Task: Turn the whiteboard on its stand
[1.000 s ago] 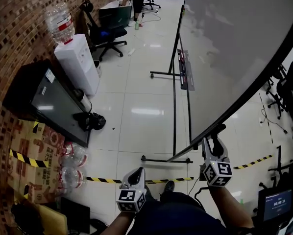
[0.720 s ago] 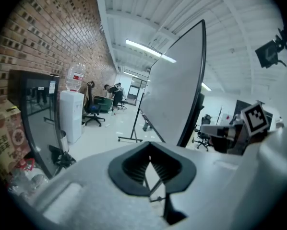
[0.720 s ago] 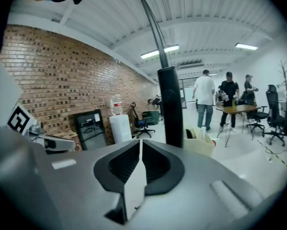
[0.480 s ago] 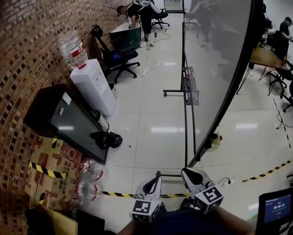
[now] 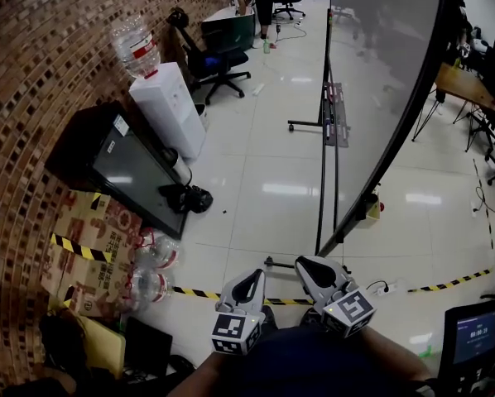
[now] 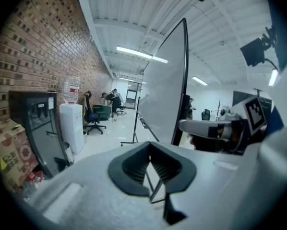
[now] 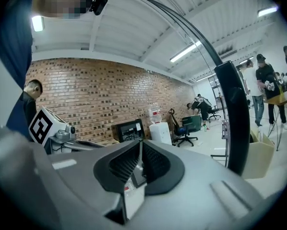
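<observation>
Large grey black-framed whiteboard, upper right, on black metal stand; left gripper and right gripper, bottom centre, jaws together, empty, clear of board: turn seemingly complete, further turning needs opened jaws on frame.

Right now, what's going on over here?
A person stands in front of a whiteboard on its stand, with a tool in each hand. The left tool and the right tool are both held low near the body, jaws together and holding nothing. Neither one touches the whiteboard, whose near edge stands just ahead of the right tool.
</observation>
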Demonstrator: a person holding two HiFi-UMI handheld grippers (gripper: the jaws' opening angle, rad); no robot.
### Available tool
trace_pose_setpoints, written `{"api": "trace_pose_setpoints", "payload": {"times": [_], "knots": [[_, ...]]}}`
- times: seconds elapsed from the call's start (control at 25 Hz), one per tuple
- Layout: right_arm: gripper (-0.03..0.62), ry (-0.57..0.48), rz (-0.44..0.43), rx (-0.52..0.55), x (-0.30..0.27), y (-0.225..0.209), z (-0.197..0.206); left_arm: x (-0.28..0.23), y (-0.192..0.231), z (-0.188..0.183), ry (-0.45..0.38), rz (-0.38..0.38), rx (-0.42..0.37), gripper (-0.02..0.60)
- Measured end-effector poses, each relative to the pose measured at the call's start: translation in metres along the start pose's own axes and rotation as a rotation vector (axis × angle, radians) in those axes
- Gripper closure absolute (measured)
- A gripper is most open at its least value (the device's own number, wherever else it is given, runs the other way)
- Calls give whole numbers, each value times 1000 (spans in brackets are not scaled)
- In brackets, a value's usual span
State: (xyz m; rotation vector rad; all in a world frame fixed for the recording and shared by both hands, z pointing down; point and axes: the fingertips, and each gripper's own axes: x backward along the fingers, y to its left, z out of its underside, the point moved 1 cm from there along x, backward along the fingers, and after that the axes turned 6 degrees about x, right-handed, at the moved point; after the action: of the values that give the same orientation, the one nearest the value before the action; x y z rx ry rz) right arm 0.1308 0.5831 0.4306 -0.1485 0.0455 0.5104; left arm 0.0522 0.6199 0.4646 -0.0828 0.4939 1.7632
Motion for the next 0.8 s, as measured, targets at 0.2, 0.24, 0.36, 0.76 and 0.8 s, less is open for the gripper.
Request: {"api": "trace_pose_setpoints", "payload": {"times": [0.2, 0.24, 0.36, 0.76, 0.8], "knots": [[571, 21, -30, 17, -5, 8, 3, 6, 5, 6, 0, -21, 30, 575], [571, 29, -39, 20, -6, 11, 3, 7, 7, 8, 0, -24, 33, 575], [571, 38, -62, 35, -10, 18, 5, 10, 11, 11, 5, -33, 49, 575], [571, 49, -63, 53, -15, 14, 4, 6, 16, 7, 7, -47, 63, 575], [571, 50, -63, 55, -16, 14, 3, 5, 16, 7, 9, -46, 63, 575]]}}
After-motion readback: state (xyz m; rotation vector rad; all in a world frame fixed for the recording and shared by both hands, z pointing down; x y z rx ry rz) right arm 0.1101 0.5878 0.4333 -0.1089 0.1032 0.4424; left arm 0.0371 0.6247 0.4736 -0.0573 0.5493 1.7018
